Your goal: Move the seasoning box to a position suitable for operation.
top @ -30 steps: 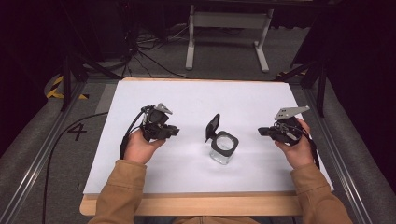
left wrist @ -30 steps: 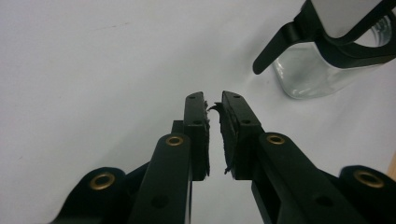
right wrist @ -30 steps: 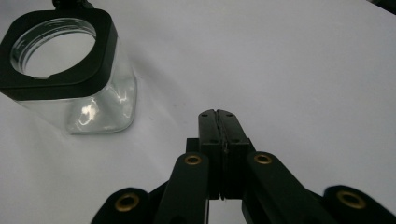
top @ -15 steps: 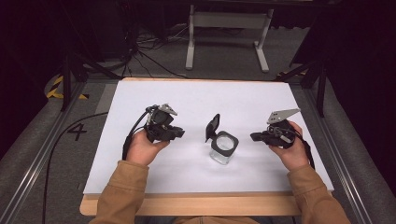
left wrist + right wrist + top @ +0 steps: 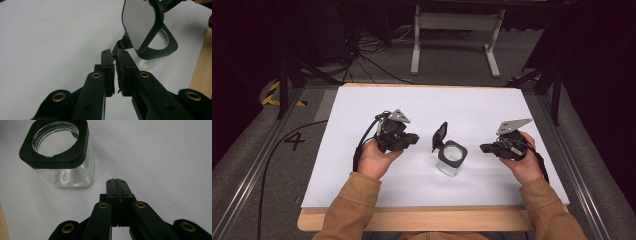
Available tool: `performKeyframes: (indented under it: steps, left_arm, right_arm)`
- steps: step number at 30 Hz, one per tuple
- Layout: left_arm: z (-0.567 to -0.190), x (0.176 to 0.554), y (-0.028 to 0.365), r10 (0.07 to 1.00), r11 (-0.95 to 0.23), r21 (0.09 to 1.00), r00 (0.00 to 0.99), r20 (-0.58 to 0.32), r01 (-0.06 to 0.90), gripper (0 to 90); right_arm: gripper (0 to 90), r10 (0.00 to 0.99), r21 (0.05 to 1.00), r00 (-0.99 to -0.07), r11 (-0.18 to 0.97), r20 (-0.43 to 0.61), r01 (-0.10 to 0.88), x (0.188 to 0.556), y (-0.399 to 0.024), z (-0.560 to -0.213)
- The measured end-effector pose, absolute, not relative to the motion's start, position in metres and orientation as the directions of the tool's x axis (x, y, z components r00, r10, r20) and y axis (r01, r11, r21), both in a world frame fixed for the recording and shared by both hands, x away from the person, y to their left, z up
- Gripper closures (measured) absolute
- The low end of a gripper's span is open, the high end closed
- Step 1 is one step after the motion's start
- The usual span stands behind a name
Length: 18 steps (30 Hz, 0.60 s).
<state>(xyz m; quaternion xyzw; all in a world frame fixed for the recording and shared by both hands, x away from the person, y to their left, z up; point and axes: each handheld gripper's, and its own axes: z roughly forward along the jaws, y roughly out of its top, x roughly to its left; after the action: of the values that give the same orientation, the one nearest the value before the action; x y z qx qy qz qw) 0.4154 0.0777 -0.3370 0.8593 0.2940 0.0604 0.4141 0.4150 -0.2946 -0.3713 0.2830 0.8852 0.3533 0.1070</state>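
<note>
Glass jar [image 5: 451, 159] w/ square black collar sits upright near centre of the white sheet [image 5: 462, 107] covering the counter [image 5: 412, 220], between the two grippers. Its hinged black lid [image 5: 440, 136] is flipped open, standing up on the jar's left side. Jar looks empty; clear walls, round mouth inside the black rim.

L gripper [image 5: 412, 138], held in the person's left hand [image 5: 373, 159], sits just left of the jar, jaws pointing right toward the lid. In the left gripper view its jaws [image 5: 114, 71] are nearly together, only a thin slit between the pads, nothing held; tips near the lid hinge, contact can't be told. Lid [image 5: 140, 23] shows its pale grey inner face, jar [image 5: 160, 47] behind it.

R gripper [image 5: 486, 148], in the right hand [image 5: 524, 162], is right of the jar, apart from it, jaws pointing left at it. In the right gripper view jaws [image 5: 119, 192] are pressed fully together, gripping nothing, hovering over bare sheet; jar [image 5: 62, 157] lies ahead and to the left in that view.

Tan sleeves [image 5: 347, 210] come in from the bottom edge. Grey floor [image 5: 262, 150] w/ a "4" marked on it, left of the counter.
</note>
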Motion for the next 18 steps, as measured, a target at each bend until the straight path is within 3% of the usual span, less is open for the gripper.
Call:
performKeyframes:
  steps: [10, 18]
  left_arm:
    - [-0.334, 0.414, 0.064, 0.528, -0.481, 0.76, 0.836, -0.148, 0.438, 84.0]
    - [-0.336, 0.414, 0.061, 0.528, -0.447, 0.779, 0.833, -0.169, 0.441, 83.9]
  right_arm:
    - [89.8, 0.479, 0.737, -0.877, 0.577, 0.043, 0.351, 0.395, -0.258, -0.367]
    - [89.8, 0.48, 0.785, -0.876, 0.526, 0.042, 0.326, 0.394, -0.247, -0.367]
